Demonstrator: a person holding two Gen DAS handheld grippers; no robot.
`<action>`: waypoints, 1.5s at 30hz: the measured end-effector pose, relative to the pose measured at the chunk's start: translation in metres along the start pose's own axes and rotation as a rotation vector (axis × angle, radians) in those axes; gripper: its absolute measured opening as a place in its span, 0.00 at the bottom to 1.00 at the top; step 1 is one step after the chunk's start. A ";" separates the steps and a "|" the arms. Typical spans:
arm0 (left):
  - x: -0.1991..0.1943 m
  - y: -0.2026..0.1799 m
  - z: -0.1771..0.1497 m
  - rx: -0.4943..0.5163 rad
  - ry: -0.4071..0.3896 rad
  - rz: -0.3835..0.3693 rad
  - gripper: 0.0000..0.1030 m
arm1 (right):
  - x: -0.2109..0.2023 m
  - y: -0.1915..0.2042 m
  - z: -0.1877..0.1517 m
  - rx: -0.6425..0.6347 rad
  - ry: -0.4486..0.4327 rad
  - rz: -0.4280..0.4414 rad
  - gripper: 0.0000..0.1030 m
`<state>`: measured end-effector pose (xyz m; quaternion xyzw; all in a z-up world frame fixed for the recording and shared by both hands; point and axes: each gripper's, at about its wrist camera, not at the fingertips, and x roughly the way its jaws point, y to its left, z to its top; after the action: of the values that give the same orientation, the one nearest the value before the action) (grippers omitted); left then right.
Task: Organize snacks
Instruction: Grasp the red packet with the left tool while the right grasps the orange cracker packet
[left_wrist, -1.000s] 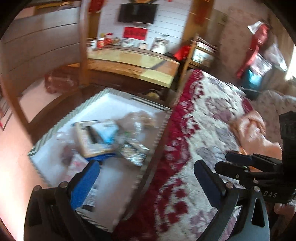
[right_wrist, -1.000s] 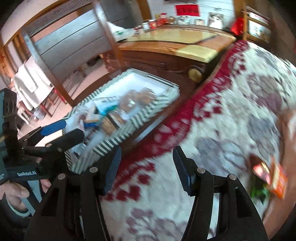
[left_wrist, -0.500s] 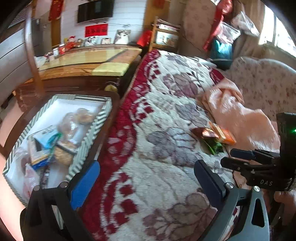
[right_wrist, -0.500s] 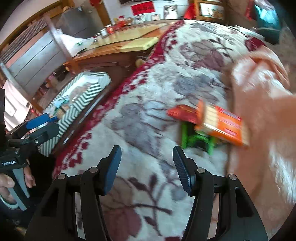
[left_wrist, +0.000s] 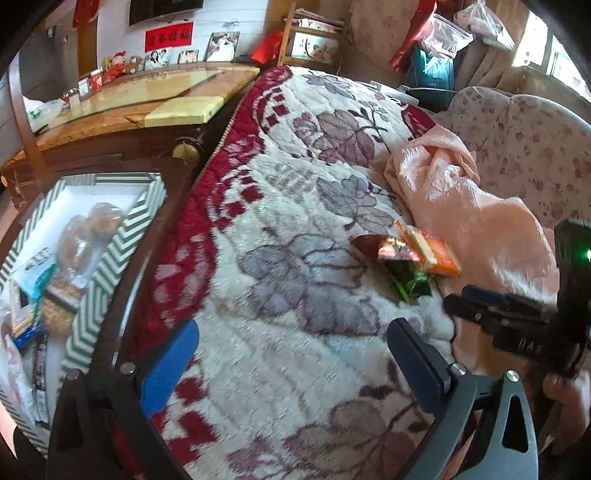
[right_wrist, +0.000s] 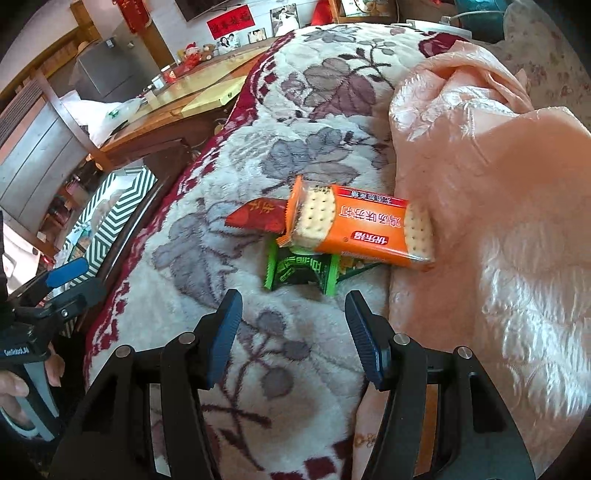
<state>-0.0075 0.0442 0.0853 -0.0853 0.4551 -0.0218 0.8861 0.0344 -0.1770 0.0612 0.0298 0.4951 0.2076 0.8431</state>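
We find both views have swung from the striped snack tray (left_wrist: 110, 258) to three packets, the orange cracker packet (right_wrist: 358, 229) topmost, just ahead of our right gripper (right_wrist: 293, 332) (jaws apart, empty; left gripper (left_wrist: 291, 354) likewise), so pickup comes next.

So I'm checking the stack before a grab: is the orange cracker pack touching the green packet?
Touching. The right wrist view shows the orange cracker pack lying across the green packet, covering its top edge.
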 end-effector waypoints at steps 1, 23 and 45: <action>0.003 -0.003 0.004 0.000 0.003 -0.009 1.00 | 0.001 -0.001 0.000 0.002 0.000 0.001 0.57; 0.127 -0.073 0.078 0.054 0.239 -0.030 1.00 | 0.017 -0.021 -0.008 0.057 0.044 0.067 0.56; 0.127 -0.081 0.056 0.397 0.249 -0.007 1.00 | 0.014 -0.025 -0.006 0.105 0.047 0.088 0.56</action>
<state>0.1154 -0.0430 0.0287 0.0922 0.5473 -0.1242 0.8225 0.0431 -0.1954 0.0405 0.0908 0.5231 0.2189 0.8187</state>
